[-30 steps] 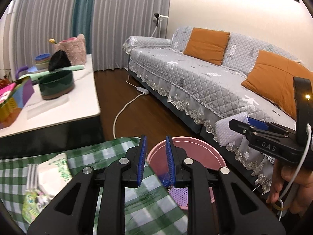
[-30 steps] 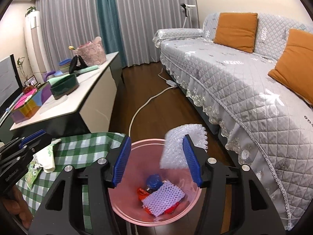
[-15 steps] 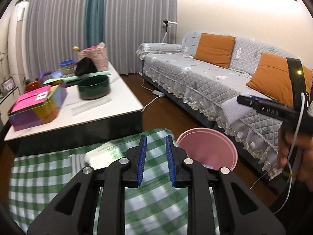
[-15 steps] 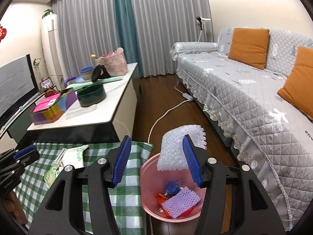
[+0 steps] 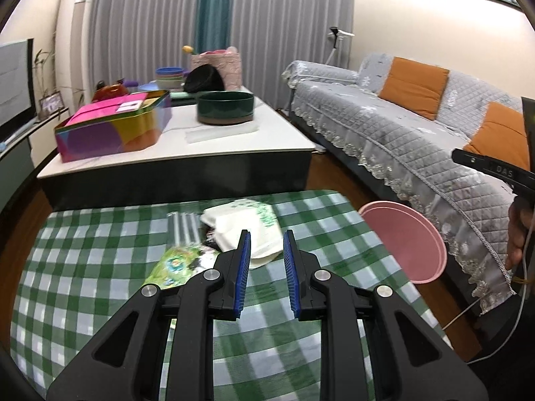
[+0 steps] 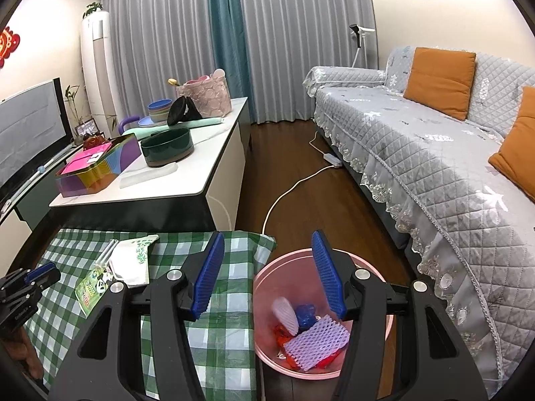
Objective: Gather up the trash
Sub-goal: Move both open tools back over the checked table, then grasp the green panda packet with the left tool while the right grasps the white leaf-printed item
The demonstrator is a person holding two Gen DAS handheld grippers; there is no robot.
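Note:
A pink trash bin (image 6: 321,314) stands on the floor beside the green checked table (image 5: 100,300); it also shows in the left wrist view (image 5: 404,240). Inside lie a purple foam net (image 6: 317,341), a blue piece, red scraps and a bubble wrap piece (image 6: 284,310). My right gripper (image 6: 267,274) is open and empty above the bin. My left gripper (image 5: 265,270) is open over the table, just short of a white paper bag (image 5: 247,230), a green wrapper (image 5: 177,264) and a clear straw packet (image 5: 184,227).
A white coffee table (image 5: 200,147) behind holds a colourful tin (image 5: 113,130), a green bowl (image 5: 225,108) and a pink basket. A grey sofa (image 6: 434,153) with orange cushions runs along the right. A white cable (image 6: 294,183) lies on the wooden floor.
My right gripper has opened and the bubble wrap has dropped into the bin. My left gripper has swung left from the bin toward the trash on the table.

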